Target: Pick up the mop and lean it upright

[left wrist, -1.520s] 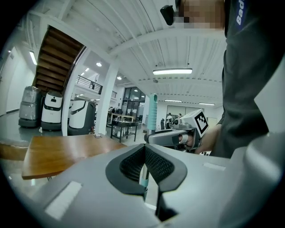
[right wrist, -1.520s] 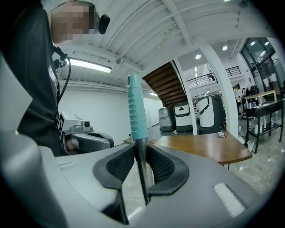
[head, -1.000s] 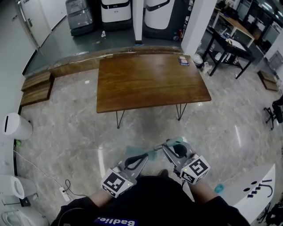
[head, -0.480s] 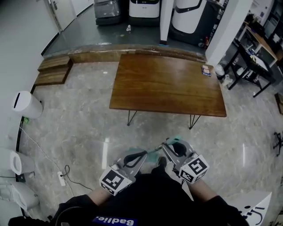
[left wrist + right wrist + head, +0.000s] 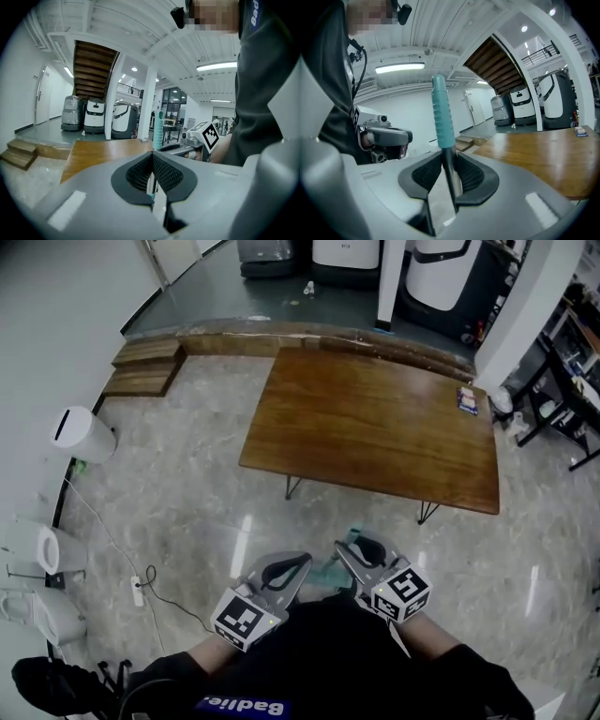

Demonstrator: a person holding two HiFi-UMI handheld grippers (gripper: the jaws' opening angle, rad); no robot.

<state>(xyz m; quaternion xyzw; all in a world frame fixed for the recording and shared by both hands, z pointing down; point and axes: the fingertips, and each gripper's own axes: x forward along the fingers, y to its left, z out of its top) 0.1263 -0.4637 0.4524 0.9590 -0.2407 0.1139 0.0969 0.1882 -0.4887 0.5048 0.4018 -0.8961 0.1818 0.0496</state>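
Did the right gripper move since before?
Yes. Holding the mop handle, the right gripper swung left in the head view: from below the wooden table's right leg to midway between its legs.

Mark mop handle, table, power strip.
Mop handle (image 5: 441,115), right gripper view, on the teal grip.
Table (image 5: 375,423), head view, on the bare wooden top.
Power strip (image 5: 138,591), head view, on its white body.

**Grey grippers, black clothing**

2 pale grey plastic grippers, left gripper (image 5: 302,564) and right gripper (image 5: 347,549), broad and smooth-shelled. Black mesh-textured pads (image 5: 166,173) set in a dark oval mouth. On each, 1 white cube (image 5: 246,619) with black square markers. Long black sleeves (image 5: 192,669). Black top (image 5: 328,662) with white lettering on a blue strip.
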